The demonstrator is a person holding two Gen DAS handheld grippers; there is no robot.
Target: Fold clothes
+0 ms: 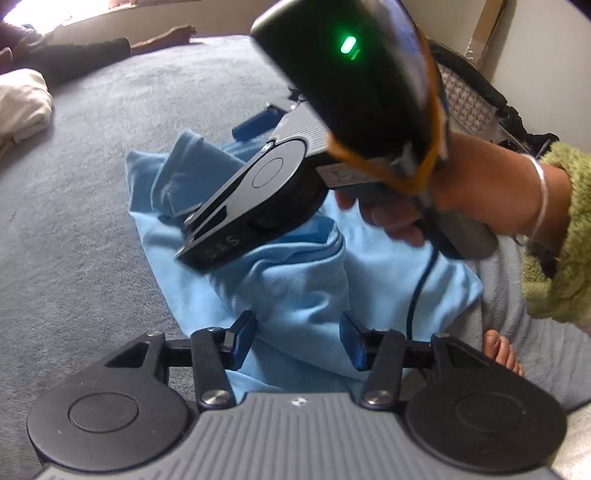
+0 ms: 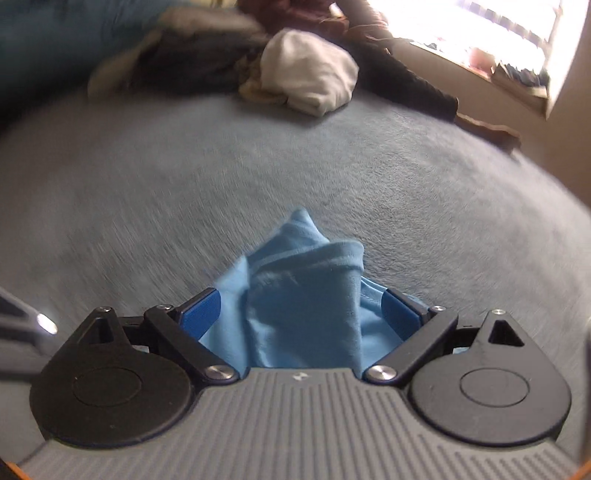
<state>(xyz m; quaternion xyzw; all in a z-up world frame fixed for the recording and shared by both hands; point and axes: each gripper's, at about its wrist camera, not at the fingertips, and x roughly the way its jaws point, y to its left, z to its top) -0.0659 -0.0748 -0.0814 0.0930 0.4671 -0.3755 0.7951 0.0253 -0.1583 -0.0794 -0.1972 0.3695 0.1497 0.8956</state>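
A crumpled light blue garment lies on the grey bed cover. My left gripper points down at its near edge, and the cloth lies between the two blue fingers without being pinched. A hand in a green fuzzy sleeve holds my right gripper over the far part of the garment. In the right wrist view my right gripper stands wide, and a bunched fold of the blue garment rises between its fingers; the pads sit clear of the cloth.
A folded white cloth and a dark pile of clothes lie at the far side of the bed cover. A person's legs stretch along the back under a bright window. Bare toes rest at the right.
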